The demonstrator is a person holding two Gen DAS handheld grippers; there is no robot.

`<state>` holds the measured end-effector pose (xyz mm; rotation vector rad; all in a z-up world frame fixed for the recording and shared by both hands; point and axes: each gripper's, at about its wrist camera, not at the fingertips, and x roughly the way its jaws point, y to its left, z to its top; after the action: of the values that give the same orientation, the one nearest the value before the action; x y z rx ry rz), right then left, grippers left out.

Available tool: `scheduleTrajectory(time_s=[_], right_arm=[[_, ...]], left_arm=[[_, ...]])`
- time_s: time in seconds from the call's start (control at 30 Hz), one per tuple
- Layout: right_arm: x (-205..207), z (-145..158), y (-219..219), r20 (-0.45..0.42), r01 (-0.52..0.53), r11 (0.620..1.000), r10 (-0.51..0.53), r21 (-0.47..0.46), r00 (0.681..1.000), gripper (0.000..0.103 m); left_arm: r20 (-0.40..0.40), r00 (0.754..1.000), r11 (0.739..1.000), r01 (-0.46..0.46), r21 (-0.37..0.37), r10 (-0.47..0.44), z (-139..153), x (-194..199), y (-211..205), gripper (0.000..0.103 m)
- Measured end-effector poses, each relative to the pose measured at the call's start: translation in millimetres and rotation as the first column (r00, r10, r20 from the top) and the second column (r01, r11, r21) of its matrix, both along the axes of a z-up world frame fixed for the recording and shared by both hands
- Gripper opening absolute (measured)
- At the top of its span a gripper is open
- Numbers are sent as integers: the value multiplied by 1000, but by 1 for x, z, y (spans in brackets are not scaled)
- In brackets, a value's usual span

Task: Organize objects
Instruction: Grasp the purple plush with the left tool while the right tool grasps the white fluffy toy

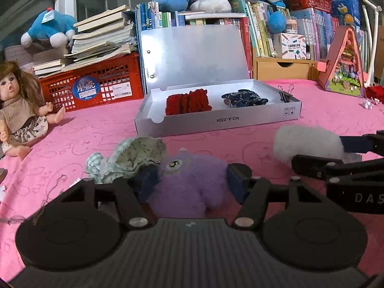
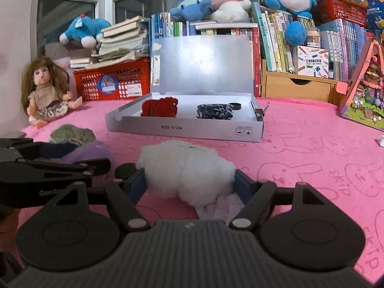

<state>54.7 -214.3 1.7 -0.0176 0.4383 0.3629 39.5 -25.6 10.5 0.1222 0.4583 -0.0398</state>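
The purple plush toy (image 1: pixel 189 187) is being squeezed between the blue pads of the left gripper (image 1: pixel 192 183), its embroidered face being shown only by the left wrist view. The white fluffy toy (image 2: pixel 187 175) is being clasped by the right gripper (image 2: pixel 189 183), with a paper tag being revealed beneath it only in the right wrist view. Both toys are being held near on the pink bunny-print cloth (image 2: pixel 300 148). Farther off, a red knitted piece (image 1: pixel 188 102) and a dark patterned pouch (image 1: pixel 243 99) are being kept in the open white box (image 1: pixel 216 121). A doll (image 1: pixel 19 110) is being seated at far left, with books and plush animals being stacked behind.
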Motion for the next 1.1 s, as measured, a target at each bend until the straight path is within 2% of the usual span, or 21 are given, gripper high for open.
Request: scheduleTrajectory(time_s=[0.17, 0.23, 0.3, 0.37, 0.4, 0.43, 0.53, 0.7, 0.8, 1.0, 1.07, 1.1], right_arm=[[-3, 12, 5, 34, -20, 1000, 21, -4, 999, 75], [-2, 14, 7, 37, -13, 1000, 14, -6, 999, 71], [1, 14, 7, 25, 2, 1000, -2, -13, 1000, 59], [4, 12, 7, -3, 8, 1000, -8, -24, 1000, 59], [5, 10, 8, -22, -3, 1000, 3, -25, 1000, 65], [6, 8, 8, -34, -6, 1000, 5, -24, 999, 75], [9, 4, 10, -29, 20, 999, -21, -26, 999, 88], [27, 10, 14, -41, 66, 998, -66, -8, 997, 97], [44, 12, 16, -73, 79, 997, -78, 11, 994, 98], [57, 3, 31, -126, 32, 996, -42, -79, 991, 97], [59, 0, 32, -153, 29, 997, -41, -77, 987, 88], [59, -1, 30, -164, 34, 997, -45, -65, 985, 79]], left_arm=[[30, 999, 1000, 21, 11, -21, 11, -5, -1, 68], [34, 999, 1000, 26, -1, -26, 16, -7, -1, 68], [39, 999, 1000, 25, -2, -25, 19, -7, -1, 68], [36, 999, 1000, 29, 4, -29, 19, -7, -2, 68], [31, 999, 1000, 28, 8, -28, 18, -7, -2, 68], [25, 999, 1000, 25, 11, -25, 17, -6, -2, 68], [15, 1000, 1000, 9, 10, -10, 13, -6, 1, 68], [18, 1000, 1000, -15, -23, 16, 17, -4, 11, 68], [33, 999, 999, -16, -31, 17, 22, -4, 14, 68], [52, 999, 1000, -13, -22, 14, 25, -3, 15, 68], [43, 999, 1000, -11, -17, 12, 23, 0, 15, 68], [38, 999, 1000, -11, -13, 12, 22, 0, 14, 68]])
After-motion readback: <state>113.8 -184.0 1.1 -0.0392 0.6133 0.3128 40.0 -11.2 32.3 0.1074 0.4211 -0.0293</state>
